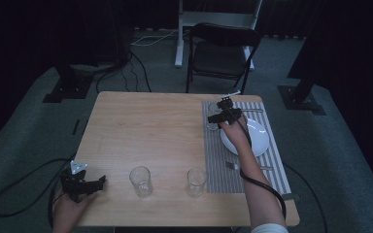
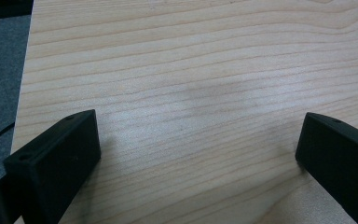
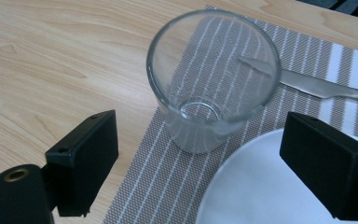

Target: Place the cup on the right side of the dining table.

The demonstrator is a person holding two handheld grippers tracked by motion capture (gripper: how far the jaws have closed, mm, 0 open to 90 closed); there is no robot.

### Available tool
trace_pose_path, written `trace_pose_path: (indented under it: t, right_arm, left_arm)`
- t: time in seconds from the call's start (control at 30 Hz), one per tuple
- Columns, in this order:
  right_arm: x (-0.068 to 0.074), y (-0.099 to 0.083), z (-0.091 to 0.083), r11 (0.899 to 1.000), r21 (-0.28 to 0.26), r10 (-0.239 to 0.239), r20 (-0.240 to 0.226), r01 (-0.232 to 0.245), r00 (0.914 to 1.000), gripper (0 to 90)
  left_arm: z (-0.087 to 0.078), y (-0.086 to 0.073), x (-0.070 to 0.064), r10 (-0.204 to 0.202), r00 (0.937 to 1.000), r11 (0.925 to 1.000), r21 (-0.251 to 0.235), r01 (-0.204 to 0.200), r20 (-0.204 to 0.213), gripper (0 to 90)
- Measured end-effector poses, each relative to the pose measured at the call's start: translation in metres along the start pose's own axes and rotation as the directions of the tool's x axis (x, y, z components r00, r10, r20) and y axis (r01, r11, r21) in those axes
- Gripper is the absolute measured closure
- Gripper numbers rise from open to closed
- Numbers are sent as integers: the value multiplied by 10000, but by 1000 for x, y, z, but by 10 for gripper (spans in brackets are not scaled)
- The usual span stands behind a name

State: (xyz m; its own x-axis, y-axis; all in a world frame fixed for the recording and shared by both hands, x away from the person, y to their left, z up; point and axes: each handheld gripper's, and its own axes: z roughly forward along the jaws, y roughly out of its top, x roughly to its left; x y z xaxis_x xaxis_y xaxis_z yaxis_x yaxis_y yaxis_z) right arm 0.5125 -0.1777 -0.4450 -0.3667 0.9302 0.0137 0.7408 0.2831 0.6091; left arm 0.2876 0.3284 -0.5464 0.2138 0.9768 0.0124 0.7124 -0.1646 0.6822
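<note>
A clear empty glass [image 3: 213, 79] stands upright on the left edge of a striped placemat [image 3: 168, 182], at the mat's far left corner [image 1: 212, 121]. My right gripper [image 3: 200, 144] is open, one jaw on either side of the glass and a little short of it, touching nothing. In the high view that gripper [image 1: 217, 116] hovers over the mat beside a white plate [image 1: 255, 138]. My left gripper [image 1: 97, 183] rests low at the table's near left corner, open over bare wood [image 2: 198, 140]. Two more empty glasses [image 1: 141, 181] [image 1: 196, 182] stand near the front edge.
A knife [image 3: 317, 84] lies on the mat behind the glass, and a fork [image 1: 233, 166] lies at the mat's near side. The plate's rim [image 3: 242, 186] is close to the glass. A folding chair [image 1: 223, 53] stands beyond the table's far edge.
</note>
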Motion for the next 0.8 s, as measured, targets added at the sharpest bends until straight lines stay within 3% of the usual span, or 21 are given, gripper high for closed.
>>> trace_pose_path:
  t: [0.37, 0.53, 0.8]
  right_arm:
    - [0, -18, -7, 9992, -264, 297, -323, -306, 9990, 112]
    - [1, -39, -8, 9991, -137, 406, -404, -412, 9984, 112]
    - [-3, -63, -17, 9977, -365, 550, -579, -572, 9968, 113]
  left_arm:
    - [0, 0, 0, 0, 10000, 10000, -9, 0, 1, 2]
    - [0, 0, 0, 0, 10000, 10000, -9, 0, 2, 2]
    - [0, 0, 0, 0, 10000, 10000, -8, 0, 0, 2]
